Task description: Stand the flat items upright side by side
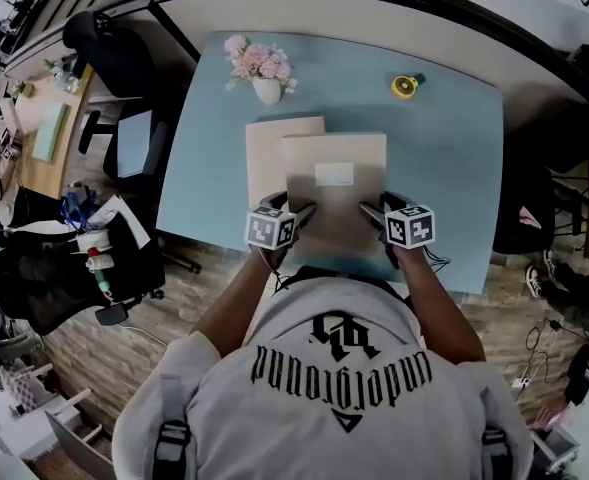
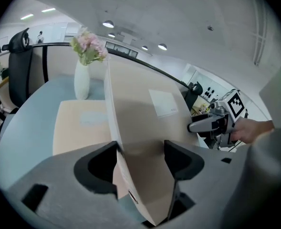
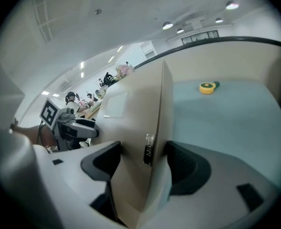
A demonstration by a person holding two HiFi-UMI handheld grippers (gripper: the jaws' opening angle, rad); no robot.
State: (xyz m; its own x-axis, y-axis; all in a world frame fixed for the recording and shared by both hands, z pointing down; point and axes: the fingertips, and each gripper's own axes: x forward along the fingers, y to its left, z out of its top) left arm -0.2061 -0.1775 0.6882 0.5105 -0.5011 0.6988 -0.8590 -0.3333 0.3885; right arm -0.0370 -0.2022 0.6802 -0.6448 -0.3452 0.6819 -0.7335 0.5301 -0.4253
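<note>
Flat tan box (image 1: 334,183): clamped at its two near corners, one gripper per corner. The left gripper (image 2: 140,154) has its jaws closed on the box, one pad on the edge side and one on the broad face. The right gripper (image 3: 142,156) grips the opposite corner the same way, beside a small dark tag (image 3: 149,150) on the box edge. Both jaws stand wide because the box fills them. The box sits tilted above the near half of the blue table (image 1: 444,168), neither flat nor upright. Whether its far edge rests on anything cannot be determined. A second flat item (image 1: 274,153), paler and pinkish, lies flat on the table behind and to the left, partly covered by the box. Probable faults from this position:

- Each grip takes only a corner, so the box could pivot or slip between the pads if the two hands rise unevenly.
- A far edge dragging forward could push the second flat item toward the vase of flowers (image 1: 267,90) and tip it.
- A thin box released upright without support would likely fall flat.

The yellow round object (image 1: 405,86) is well apart and presents little hazard.
</note>
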